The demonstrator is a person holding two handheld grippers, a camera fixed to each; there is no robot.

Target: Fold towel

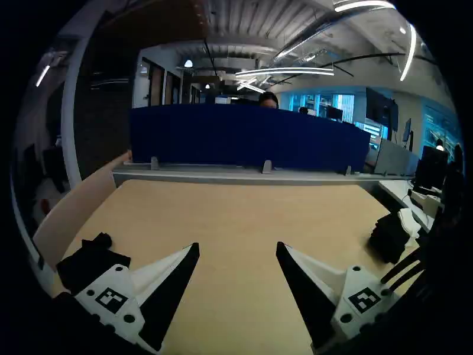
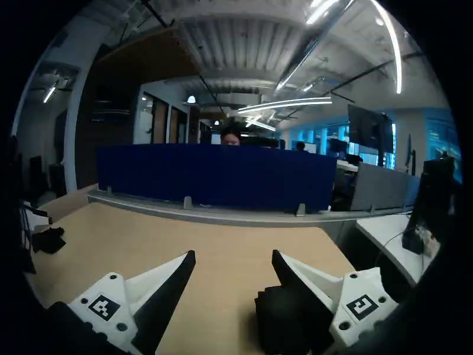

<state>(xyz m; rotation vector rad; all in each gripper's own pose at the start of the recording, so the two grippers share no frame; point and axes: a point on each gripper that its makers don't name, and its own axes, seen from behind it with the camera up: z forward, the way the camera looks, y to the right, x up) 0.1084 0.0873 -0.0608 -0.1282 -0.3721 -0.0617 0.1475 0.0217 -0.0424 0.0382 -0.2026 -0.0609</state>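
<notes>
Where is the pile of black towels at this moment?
In the right gripper view, the pile lies on the table beside that hand-held gripper's finger on the right. In the left gripper view it is near the table's right edge.

No legible text, numbers or brands. Just black-and-white square code markers (image 1: 111, 299) on the left tool (image 1: 236, 251) and right tool (image 2: 232, 255): patterns, not words.

Left gripper (image 1: 236, 245): fingers stood wide apart, tips pointed forward.
Right gripper (image 2: 232, 253): fingers stood wide apart, tips pointed forward.
</notes>
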